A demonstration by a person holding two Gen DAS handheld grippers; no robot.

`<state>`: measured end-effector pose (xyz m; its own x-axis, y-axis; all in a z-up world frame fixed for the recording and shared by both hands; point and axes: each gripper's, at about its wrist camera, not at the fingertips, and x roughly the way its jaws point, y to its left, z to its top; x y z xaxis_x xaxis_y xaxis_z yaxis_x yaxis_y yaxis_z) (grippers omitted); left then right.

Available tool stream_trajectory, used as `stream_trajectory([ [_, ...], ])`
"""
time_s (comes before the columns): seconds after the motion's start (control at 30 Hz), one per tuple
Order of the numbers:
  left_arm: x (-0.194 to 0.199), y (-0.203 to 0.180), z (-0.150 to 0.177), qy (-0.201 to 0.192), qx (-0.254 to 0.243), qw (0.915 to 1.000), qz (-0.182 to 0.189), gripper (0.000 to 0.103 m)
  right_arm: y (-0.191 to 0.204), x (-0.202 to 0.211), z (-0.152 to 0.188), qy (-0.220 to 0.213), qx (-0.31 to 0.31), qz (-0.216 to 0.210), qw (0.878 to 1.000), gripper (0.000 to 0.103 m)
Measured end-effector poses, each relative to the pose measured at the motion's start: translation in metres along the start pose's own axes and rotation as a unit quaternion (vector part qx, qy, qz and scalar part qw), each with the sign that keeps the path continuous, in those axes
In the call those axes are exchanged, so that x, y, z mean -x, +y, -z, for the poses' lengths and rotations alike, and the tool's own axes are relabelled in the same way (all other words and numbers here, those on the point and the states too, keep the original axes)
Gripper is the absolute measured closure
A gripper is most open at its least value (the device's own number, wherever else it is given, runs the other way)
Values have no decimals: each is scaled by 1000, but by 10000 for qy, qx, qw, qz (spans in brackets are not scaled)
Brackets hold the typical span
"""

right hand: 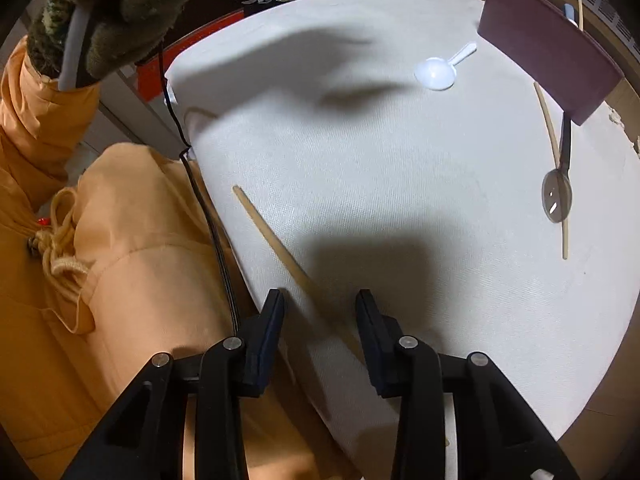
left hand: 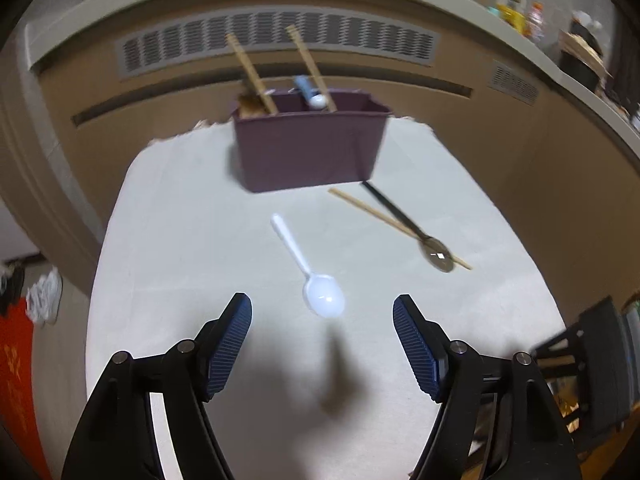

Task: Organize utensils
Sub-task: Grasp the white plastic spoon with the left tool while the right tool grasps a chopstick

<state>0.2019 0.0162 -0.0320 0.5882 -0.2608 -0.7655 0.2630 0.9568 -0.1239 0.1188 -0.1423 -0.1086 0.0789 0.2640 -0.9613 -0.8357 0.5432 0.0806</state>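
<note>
While the left tongs (left hand: 322,350) hung open just short of the white spoon (left hand: 308,272) on the surface (left hand: 180,240), the right tongs (right hand: 320,320) straddled a chopstick (right hand: 276,244) without pinching it. Next, probably, closing and carrying it to the box (left hand: 308,148).

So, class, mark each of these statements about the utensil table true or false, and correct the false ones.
1. The white spoon lies on the table cloth. True.
2. The purple bin holds no utensils. False: chopsticks and another utensil stand in it.
3. The left claw grips the white spoon. False: it is open, with nothing between its pads.
4. A loose chopstick runs between the fingers of the right claw. True.
5. The dark spoon lies alone. False: a chopstick crosses it.
</note>
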Motion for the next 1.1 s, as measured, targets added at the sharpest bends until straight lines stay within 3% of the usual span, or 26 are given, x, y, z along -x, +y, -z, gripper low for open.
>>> stream_trajectory([
  [0.07,-10,8,-1,90,188,9998,-41,29,-4,1,-3,-11,-94,-49,9999,93],
  [0.13,-21,18,-1,202,401,9989,-95,29,-10,5,-8,-122,-186,-35,9997,97],
  [0.27,-43,30,1,377,616,9972,-189,29,-36,23,-23,-576,-582,-35,9966,97],
  [0.47,-70,27,1,598,610,9962,-158,29,-102,40,-29,-1179,-1548,-49,9809,97],
  [0.67,-99,16,-24,510,688,9962,-153,32,-118,32,-47,-1441,-1966,255,9695,97],
  [0.73,-111,18,-37,535,819,9948,-285,46,-119,33,-46,-1509,-2006,355,9673,97],
  [0.93,-152,24,-64,772,854,9892,-908,63,-125,39,-49,-1716,-2092,332,9621,97],
  [0.97,-152,24,-65,740,815,9896,-925,65,-126,39,-50,-1757,-2115,339,9609,97],
  [1.03,-154,18,-67,691,623,9917,-883,87,-130,40,-51,-1833,-2189,332,9578,97],
  [1.1,-152,14,-65,637,486,9940,-746,92,-133,42,-52,-1896,-2267,302,9548,97],
])
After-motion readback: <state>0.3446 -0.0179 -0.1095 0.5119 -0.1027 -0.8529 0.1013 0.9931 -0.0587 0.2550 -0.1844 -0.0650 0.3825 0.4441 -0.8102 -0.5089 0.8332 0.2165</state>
